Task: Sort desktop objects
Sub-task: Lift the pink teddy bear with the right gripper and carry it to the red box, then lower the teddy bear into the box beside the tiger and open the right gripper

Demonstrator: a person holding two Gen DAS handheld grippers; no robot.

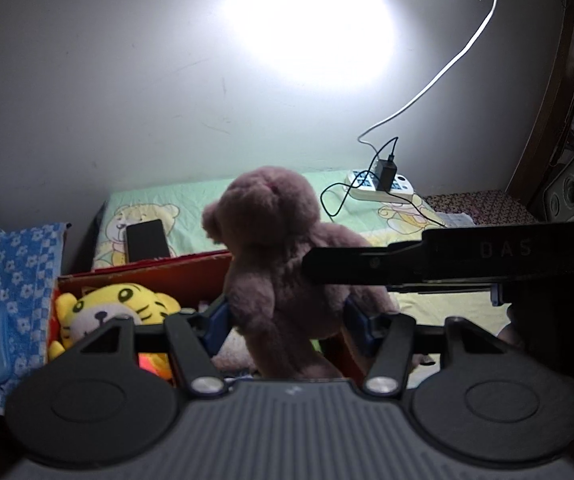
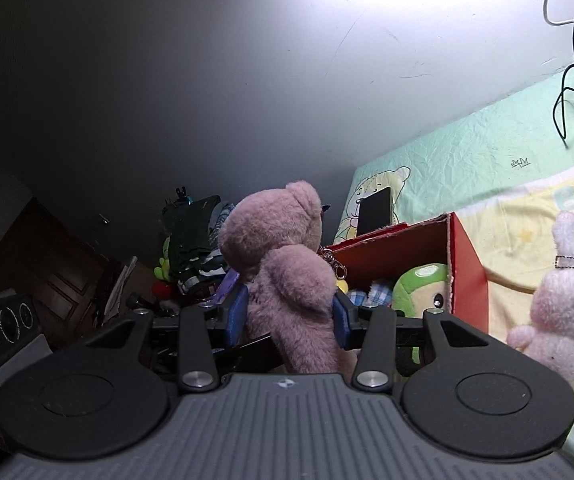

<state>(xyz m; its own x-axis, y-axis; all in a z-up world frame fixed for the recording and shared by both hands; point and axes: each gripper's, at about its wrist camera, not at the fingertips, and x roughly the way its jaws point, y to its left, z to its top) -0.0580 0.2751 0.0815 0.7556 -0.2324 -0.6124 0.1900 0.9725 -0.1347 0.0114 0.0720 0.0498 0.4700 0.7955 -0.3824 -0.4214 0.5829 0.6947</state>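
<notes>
A blown-out white glare patch on the grey wall lit both views from above, fading into deep gloom toward the left of the right wrist view. The black gripper bodies lay in shadow. Fisheye bending curved the edges, corners vignetted black, and the mauve plush teddy bear looked soft.

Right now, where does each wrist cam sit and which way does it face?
Left wrist: on the left tongs, facing the wall over the red cardboard box; both blue pads clamp the fluffy mauve teddy bear, and the right tongs' black finger crosses in.
Right wrist: on the right tongs, facing the dim corner, clamping the bear's limb.
Shared: bear, box, black phone.
</notes>
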